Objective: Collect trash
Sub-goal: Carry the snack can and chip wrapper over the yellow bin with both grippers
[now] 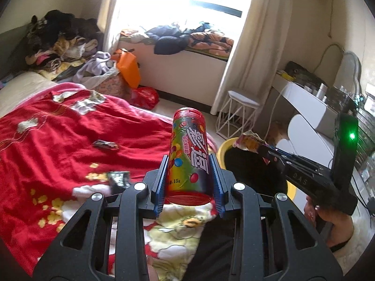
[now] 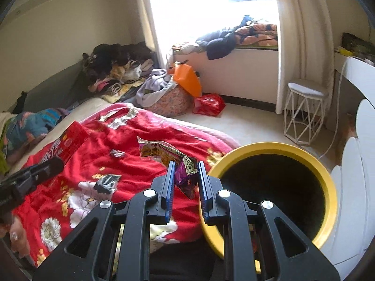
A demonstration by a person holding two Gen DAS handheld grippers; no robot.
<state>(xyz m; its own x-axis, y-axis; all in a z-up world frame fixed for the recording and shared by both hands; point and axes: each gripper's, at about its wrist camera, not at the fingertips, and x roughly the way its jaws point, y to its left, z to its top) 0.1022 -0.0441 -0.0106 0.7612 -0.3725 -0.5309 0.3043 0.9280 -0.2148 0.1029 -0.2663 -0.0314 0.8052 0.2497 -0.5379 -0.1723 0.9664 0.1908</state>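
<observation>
My left gripper (image 1: 189, 161) is shut on a red candy tube (image 1: 187, 149) with a colourful label, held above the red floral blanket (image 1: 58, 140). My right gripper (image 2: 186, 167) is shut on a crinkled snack wrapper (image 2: 164, 152), held just left of the yellow-rimmed trash bin (image 2: 276, 147). In the left wrist view the right gripper (image 1: 260, 148) holds the wrapper (image 1: 249, 141) over the bin (image 1: 225, 144). Small dark wrappers lie on the blanket (image 1: 105, 144), (image 1: 119, 179), (image 2: 118, 153), (image 2: 107, 182). In the right wrist view the tube (image 2: 68, 142) shows at the left.
A white wire stool (image 2: 304, 114) stands by the curtain. A white desk (image 1: 304, 100) is at the right. Clothes pile (image 2: 121, 65), an orange bag (image 2: 187, 79) and a red bag (image 2: 208, 104) lie beyond the bed. A window seat (image 2: 234, 46) holds bedding.
</observation>
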